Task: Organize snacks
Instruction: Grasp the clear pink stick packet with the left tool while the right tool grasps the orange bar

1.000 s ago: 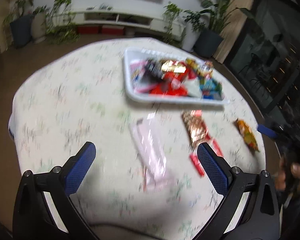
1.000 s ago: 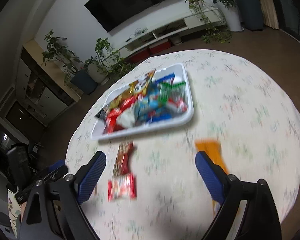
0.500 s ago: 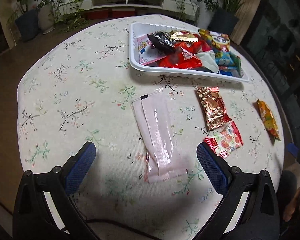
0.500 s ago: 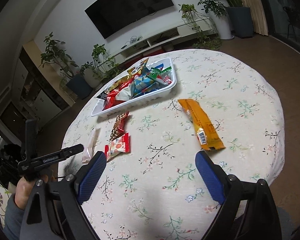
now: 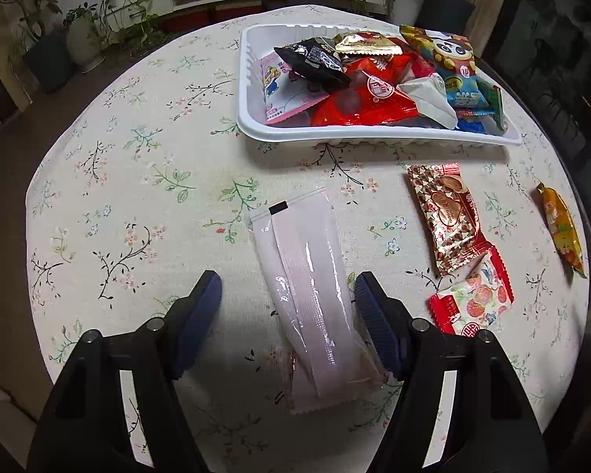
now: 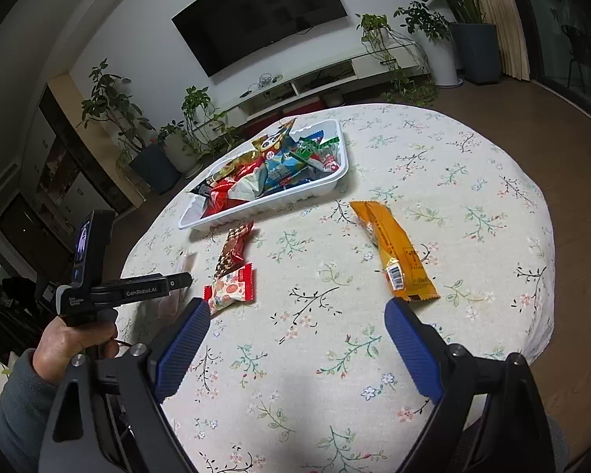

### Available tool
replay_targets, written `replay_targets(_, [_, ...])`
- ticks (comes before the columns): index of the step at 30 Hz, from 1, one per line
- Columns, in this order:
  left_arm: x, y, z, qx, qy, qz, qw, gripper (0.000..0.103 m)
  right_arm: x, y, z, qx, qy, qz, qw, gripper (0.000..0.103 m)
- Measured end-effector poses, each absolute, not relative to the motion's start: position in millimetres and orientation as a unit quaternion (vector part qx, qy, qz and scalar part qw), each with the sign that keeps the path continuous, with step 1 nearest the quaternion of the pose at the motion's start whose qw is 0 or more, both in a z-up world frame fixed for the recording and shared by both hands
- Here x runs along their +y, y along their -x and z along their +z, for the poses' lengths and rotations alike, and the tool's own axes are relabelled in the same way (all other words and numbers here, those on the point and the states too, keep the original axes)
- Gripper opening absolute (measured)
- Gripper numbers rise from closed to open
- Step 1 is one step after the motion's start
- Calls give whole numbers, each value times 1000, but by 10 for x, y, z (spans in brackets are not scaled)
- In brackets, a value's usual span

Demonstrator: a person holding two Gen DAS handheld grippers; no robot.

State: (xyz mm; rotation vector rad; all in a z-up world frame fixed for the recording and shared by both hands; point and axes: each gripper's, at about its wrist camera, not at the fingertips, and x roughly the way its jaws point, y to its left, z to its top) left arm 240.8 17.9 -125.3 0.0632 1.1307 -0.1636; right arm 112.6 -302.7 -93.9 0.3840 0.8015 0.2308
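Observation:
A white tray [image 5: 252, 126] full of snack packets sits at the far side of the round table; it also shows in the right wrist view [image 6: 337, 181]. A long pale pink packet [image 5: 311, 276] lies on the cloth between the fingers of my open left gripper [image 5: 287, 287], which is low over it. A brown-gold packet [image 5: 445, 218], a red strawberry packet [image 5: 472, 299] and an orange packet [image 5: 561, 228] lie loose to the right. My right gripper [image 6: 297, 319] is open and empty, just short of the orange packet [image 6: 394, 252] and the red packet [image 6: 230, 289].
The table has a floral cloth [image 5: 130, 181] with its edge close on all sides. In the right wrist view the left gripper [image 6: 138, 287] and the hand holding it are at the left. Potted plants [image 6: 165, 157] and a TV stand are behind.
My left gripper has moved forward and down, so its fingers now straddle the pink packet, and they are closer together. My right gripper has come down closer to the table.

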Motion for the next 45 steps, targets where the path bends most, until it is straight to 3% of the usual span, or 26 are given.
replay_targets(3, [115, -2400, -1257, 531, -43, -84, 842, 62, -3008, -1106, -929, 386, -182, 113, 897, 92])
replay_targets(11, [-38, -2352, -1227, 527, -63, -110, 840, 34, -2995, -1091, -891, 384, -169, 110, 901, 91])
replay_targets(17, [-42, -2274, -1201, 525, -68, -136, 837, 24, -3009, -1106, -878, 389, -165, 112, 899, 88])
replay_targets(34, [376, -1626, -1025, 498, 28, -187, 846, 20, -3317, -1710, -1065, 480, -76, 82, 870, 79])
replay_targets(38, [404, -1506, -1017, 498, 51, -201, 842, 20, -3324, -1955, -1169, 509, -57, 84, 855, 65])
replay_targets(45, [433, -1438, -1015, 496, 63, -208, 841, 20, -3283, -2213, -1353, 537, -27, 78, 840, 59])
